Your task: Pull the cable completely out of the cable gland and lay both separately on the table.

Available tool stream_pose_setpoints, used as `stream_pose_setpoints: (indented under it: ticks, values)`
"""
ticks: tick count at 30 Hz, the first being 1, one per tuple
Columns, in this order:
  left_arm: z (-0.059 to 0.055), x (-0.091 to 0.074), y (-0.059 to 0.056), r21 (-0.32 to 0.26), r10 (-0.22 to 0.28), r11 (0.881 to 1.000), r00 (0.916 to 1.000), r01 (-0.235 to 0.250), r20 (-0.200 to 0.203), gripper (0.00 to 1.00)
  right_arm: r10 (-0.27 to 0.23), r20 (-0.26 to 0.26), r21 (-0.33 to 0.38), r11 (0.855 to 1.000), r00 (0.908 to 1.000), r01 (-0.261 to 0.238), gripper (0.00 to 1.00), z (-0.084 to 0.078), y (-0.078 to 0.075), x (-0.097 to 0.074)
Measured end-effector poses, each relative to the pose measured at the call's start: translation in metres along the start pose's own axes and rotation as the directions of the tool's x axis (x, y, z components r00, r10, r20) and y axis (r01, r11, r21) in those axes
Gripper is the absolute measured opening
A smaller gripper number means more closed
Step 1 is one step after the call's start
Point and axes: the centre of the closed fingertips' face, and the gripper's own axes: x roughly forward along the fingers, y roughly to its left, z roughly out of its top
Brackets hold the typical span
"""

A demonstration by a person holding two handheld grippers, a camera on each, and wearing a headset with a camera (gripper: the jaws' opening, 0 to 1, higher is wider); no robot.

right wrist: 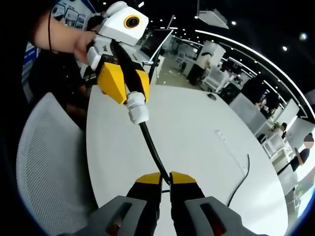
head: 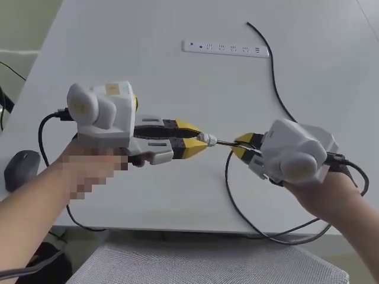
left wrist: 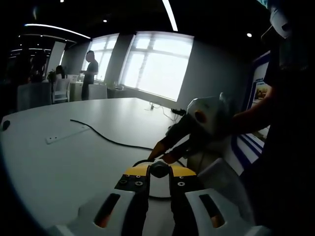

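Held above the white table [head: 148,71], a white cable gland [head: 205,139] sits on a black cable [head: 224,142]. My left gripper [head: 200,141] is shut on the gland, which shows between its yellow tips in the left gripper view [left wrist: 159,169]. My right gripper [head: 240,146] is shut on the cable a short way right of the gland. In the right gripper view the cable [right wrist: 153,150] runs straight from my shut right gripper [right wrist: 165,178] up into the gland [right wrist: 137,108] held by the left gripper [right wrist: 120,81]. The cable's slack [head: 230,183] loops down below the right gripper.
A white power strip [head: 225,48] lies at the far middle of the table, with a black cord [head: 273,77] running past it. A grey mouse [head: 21,168] sits at the left edge. A mesh chair seat [head: 207,266] is below the table's near edge.
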Motion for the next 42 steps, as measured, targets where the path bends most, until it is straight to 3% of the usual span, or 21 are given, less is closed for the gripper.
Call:
stream_pose_setpoints:
  ticks: [6, 24, 33, 42]
  values:
    - [0.002, -0.001, 0.001, -0.011, 0.0, 1.0, 0.9999, 0.0, 0.013, 0.15, -0.01, -0.015, 0.005, 1.0, 0.9998, 0.01, 0.0, -0.01, -0.004, -0.001]
    - [0.003, -0.002, 0.004, -0.027, 0.009, 1.0, 0.9994, -0.008, 0.032, 0.15, -0.027, -0.017, -0.015, 1.0, 0.9995, 0.027, 0.0, -0.017, -0.007, -0.002]
    - [-0.001, -0.003, 0.004, -0.028, 0.016, 0.999, 0.9995, -0.015, 0.026, 0.15, -0.036, -0.011, -0.007, 0.999, 0.9993, 0.036, 0.0, -0.015, -0.013, -0.003]
    - [-0.008, -0.005, 0.006, -0.028, 0.025, 0.999, 0.9995, -0.025, 0.018, 0.15, -0.036, 0.003, -0.015, 0.999, 0.9994, 0.036, 0.0, 0.001, -0.017, 0.0]
